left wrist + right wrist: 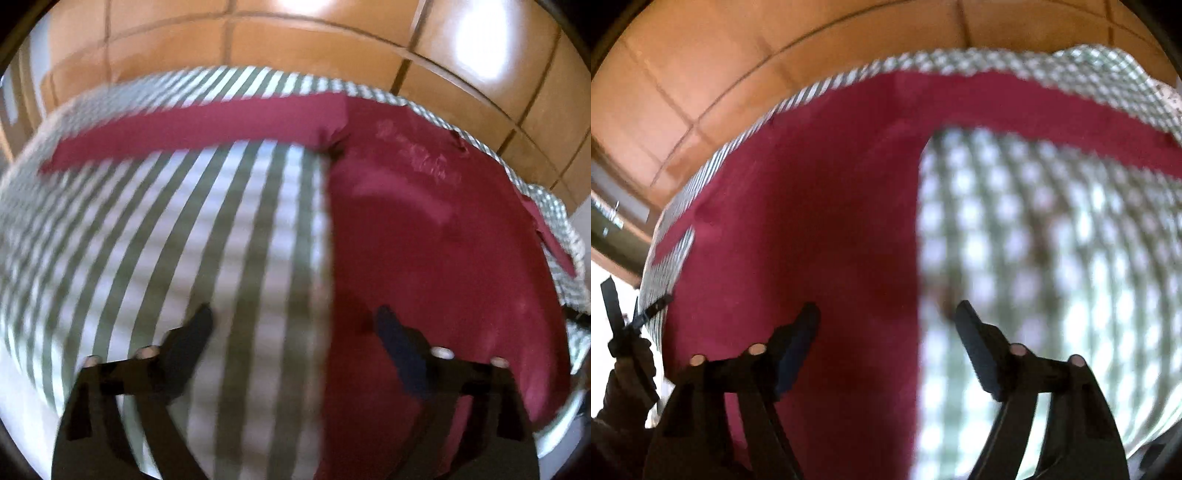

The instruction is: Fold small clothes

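Maroon long-sleeved shirt (pixel 424 236) lies flat on a green-and-white checked cloth (pixel 221 240), body running lengthwise, one sleeve (pixel 192 127) stretched straight out sideways near the cloth's far edge. In the right wrist view the same shirt (pixel 812 221) fills the left half, with its other sleeve (pixel 1052 114) running off to the right. Faint pale print on the chest (pixel 417 155), script-like, too blurred to read. Fabric looks matte and smooth, a soft knit, few wrinkles; edges are straight. Left gripper (pixel 295 314) is wide open, nothing between the black fingers (pixel 195 332); it hangs above the shirt's side edge, one finger over bare cloth, the other over maroon. Can't tell whether it touches. Right gripper (pixel 886 310) is likewise spread wide and holding nothing, straddling the opposite side edge of the shirt body; contact can't be told either. Both frames are motion-blurred. The left gripper (pixel 624 321) also shows at the far left of the right wrist view, beyond the cloth's edge. Cloth is woven gingham, draping over the surface edges. Beyond it, a floor of glossy orange-brown square tiles (pixel 314 44) with dark grout lines and bright light glare.
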Demonstrator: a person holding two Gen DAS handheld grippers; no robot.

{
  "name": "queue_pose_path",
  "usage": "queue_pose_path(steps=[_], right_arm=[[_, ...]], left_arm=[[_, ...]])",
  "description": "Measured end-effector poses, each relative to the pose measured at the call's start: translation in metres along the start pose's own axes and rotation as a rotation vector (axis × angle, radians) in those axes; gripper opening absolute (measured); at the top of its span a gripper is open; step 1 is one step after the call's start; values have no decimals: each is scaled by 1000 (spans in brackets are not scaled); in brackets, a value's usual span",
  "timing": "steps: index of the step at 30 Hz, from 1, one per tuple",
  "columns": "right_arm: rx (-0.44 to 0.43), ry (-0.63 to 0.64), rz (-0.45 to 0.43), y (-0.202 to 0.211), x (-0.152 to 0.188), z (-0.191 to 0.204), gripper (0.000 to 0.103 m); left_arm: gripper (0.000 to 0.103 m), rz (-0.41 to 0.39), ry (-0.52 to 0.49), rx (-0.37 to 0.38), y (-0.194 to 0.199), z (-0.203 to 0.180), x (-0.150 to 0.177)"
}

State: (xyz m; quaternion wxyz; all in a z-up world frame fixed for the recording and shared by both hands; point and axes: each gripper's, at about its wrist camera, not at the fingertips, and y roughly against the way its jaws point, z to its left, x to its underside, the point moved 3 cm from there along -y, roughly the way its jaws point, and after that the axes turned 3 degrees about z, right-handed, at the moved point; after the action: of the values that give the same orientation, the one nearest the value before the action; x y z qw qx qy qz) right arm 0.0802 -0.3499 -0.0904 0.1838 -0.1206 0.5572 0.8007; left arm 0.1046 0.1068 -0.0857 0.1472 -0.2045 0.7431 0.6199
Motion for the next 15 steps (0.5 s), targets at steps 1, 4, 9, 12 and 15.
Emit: queue_pose_path(steps=[1, 4, 9, 12, 15], right_arm=[[14, 3, -10, 1, 12, 5, 69], [2, -20, -14, 5, 31, 13, 55], [22, -6, 3, 10, 49, 24, 8], [4, -7, -41, 30, 51, 23, 7], [9, 7, -4, 30, 62, 19, 7]], left_arm=[[75, -2, 5, 13, 4, 3, 8], [60, -4, 10, 69, 16, 1, 26], [3, 18, -53, 136, 21, -14, 43], [3, 16, -67, 137, 30, -12, 52], [3, 53, -76, 123, 31, -8, 66]])
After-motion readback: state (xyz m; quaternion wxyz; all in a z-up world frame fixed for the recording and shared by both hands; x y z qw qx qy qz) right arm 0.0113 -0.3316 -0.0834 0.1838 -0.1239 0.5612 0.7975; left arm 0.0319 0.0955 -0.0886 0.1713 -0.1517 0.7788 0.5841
